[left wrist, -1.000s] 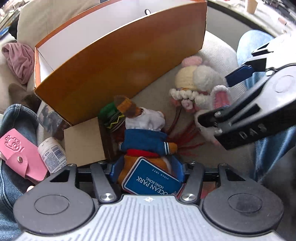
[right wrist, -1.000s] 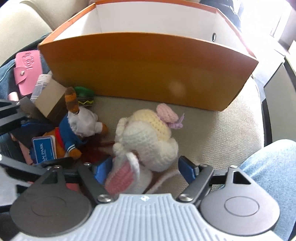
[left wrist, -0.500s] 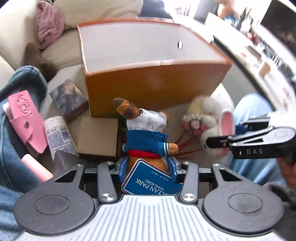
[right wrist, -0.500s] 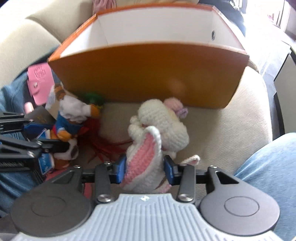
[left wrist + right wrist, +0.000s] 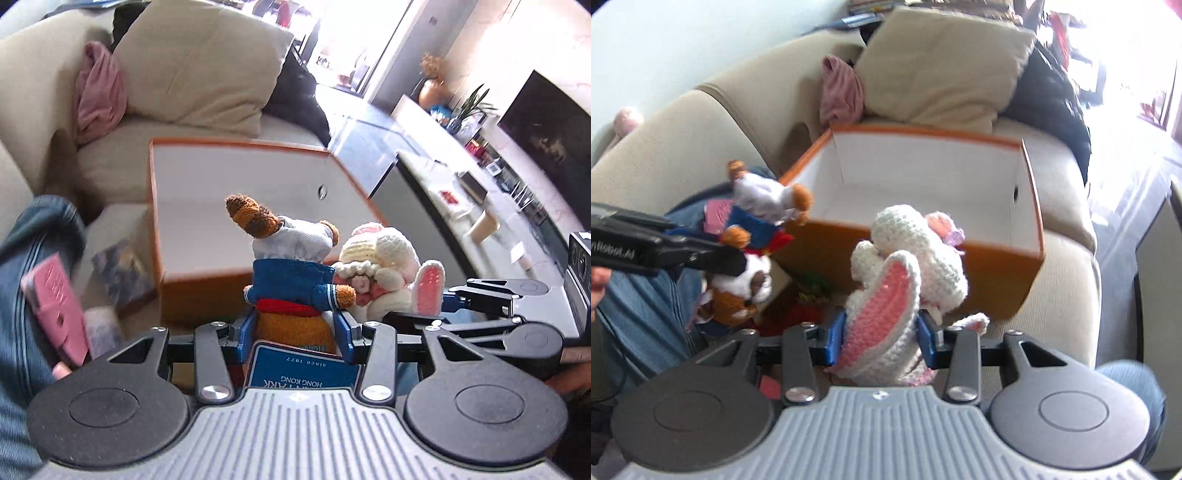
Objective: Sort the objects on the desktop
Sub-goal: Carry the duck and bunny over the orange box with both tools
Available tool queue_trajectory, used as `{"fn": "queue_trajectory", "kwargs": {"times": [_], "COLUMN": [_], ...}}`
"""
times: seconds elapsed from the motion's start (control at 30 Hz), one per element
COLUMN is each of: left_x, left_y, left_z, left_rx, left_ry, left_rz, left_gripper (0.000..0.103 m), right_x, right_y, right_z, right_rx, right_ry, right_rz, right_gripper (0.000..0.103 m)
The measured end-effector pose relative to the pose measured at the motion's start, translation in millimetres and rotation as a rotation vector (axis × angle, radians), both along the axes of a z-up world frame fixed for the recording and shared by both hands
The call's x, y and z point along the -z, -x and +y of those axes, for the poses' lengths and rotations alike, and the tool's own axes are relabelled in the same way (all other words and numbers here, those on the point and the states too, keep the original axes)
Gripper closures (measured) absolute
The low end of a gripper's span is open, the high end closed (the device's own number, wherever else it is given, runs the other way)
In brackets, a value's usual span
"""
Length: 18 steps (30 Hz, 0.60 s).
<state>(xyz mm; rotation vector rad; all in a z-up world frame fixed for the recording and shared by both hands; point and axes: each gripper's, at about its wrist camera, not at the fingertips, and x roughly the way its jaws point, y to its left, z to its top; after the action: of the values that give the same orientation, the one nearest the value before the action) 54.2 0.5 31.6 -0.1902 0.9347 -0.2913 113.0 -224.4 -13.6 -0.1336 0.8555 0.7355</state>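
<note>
A beige sofa [image 5: 683, 147] is carrying everything here, with one cushion [image 5: 942, 66] and a pink cloth [image 5: 840, 92] sitting against its back. One orange box [image 5: 997, 291] with white inner walls is standing open on the seat, nothing showing inside it. Two plush toys are hanging clear of the seat in front of the box's near wall, one in each gripper. The left gripper [image 5: 298, 332] is pinching a brown bear [image 5: 291, 288] in a blue jacket by its lower body, its blue pads pressing both sides about half open, a blue tag [image 5: 303, 369] lying below the pads. The right gripper [image 5: 881, 338] is gripping a white crocheted rabbit [image 5: 916, 258] by its pink-lined ear and base, its pads likewise part-way apart and squeezing the yarn. Both grippers are pointing steeply downward toward the box, side by side, the rabbit just beside the bear's right arm in the left wrist view. Left of the box are lying one pink case [image 5: 55, 299], one small picture box [image 5: 122, 273] and one blurred white tube [image 5: 103, 328], near a denim-clad leg [image 5: 22, 277].
</note>
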Motion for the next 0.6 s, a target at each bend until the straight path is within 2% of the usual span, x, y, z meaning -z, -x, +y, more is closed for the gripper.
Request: {"fn": "queue_trajectory", "kwargs": {"times": [0.17, 0.37, 0.47, 0.6], "left_x": [-15.2, -23.5, -12.5, 32.9], "left_y": [-22.3, -67.8, -99.1, -144.6], "left_z": [-12.6, -19.9, -23.9, -24.1], "left_rx": [0.006, -0.036, -0.050, -0.093], "left_ry": [0.012, 0.069, 0.105, 0.136], "left_rz": [-0.013, -0.034, -0.016, 0.109], "left_gripper": [0.052, 0.052, 0.052, 0.052], "right_x": [-20.3, -30.1, -20.4, 10.1], "right_y": [-17.9, -66.4, -95.2, -139.5], "right_z": [13.7, 33.2, 39.4, 42.0], "right_rx": [-0.009, -0.005, -0.014, -0.005], "right_ry": [-0.017, 0.012, 0.043, 0.118], "right_rz": [-0.029, -0.096, -0.063, 0.046], "right_gripper": [0.060, 0.060, 0.060, 0.060]}}
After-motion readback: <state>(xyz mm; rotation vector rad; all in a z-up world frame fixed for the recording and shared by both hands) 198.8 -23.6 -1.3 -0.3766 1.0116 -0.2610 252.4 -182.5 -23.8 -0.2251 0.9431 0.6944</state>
